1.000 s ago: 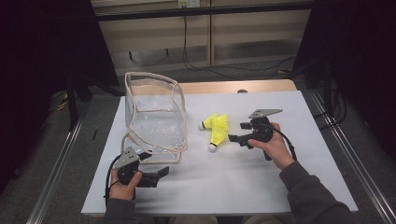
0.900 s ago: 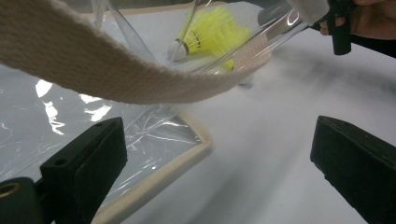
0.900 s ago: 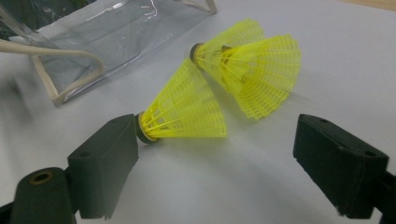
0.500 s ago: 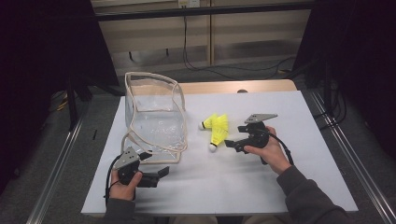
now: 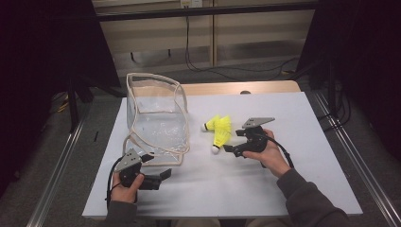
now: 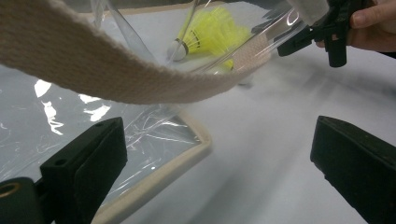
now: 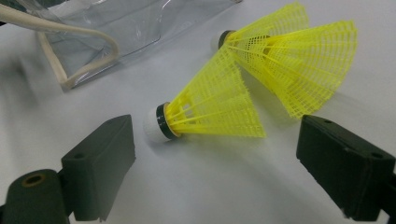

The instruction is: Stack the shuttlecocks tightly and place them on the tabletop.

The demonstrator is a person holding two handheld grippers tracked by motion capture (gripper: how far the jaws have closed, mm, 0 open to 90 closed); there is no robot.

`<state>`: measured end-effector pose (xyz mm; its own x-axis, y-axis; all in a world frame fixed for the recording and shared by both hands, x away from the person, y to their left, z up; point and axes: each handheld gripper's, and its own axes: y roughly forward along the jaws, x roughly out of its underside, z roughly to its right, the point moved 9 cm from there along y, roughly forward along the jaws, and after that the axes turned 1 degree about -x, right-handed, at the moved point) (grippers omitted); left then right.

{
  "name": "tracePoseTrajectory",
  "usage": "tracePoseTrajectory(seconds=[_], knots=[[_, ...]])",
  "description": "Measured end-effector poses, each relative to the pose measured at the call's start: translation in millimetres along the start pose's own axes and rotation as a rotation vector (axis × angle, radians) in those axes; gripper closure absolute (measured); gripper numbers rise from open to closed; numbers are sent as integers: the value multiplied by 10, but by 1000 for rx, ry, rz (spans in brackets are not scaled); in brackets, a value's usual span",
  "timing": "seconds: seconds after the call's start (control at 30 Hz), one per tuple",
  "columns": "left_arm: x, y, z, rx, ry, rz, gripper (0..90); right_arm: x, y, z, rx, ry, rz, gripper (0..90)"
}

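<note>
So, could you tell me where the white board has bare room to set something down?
Bare board lies right of the right gripper and along the near edge. It is crowded around the clear bag and two shuttlecocks.

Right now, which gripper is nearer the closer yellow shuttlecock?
Right. The right gripper has its open jaws on either side of the nearer shuttlecock, not touching it. The left gripper sits apart, by the clear bag.
</note>
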<state>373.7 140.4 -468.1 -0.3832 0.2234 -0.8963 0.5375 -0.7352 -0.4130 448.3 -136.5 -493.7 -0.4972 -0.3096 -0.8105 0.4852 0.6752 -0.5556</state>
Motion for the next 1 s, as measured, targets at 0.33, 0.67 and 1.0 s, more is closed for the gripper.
tracePoseTrajectory(seconds=[0.33,0.67,1.0], knots=[[3,1,-4,1,2,-2,38,3,85,-11,-8,-27,-4,153],[3,-3,-10,-1,0,-2,38,-40,123,-54,-26,-41,0,195],[-2,-6,-7,-1,-2,2,38,-8,60,-103,-50,-45,-11,269]])
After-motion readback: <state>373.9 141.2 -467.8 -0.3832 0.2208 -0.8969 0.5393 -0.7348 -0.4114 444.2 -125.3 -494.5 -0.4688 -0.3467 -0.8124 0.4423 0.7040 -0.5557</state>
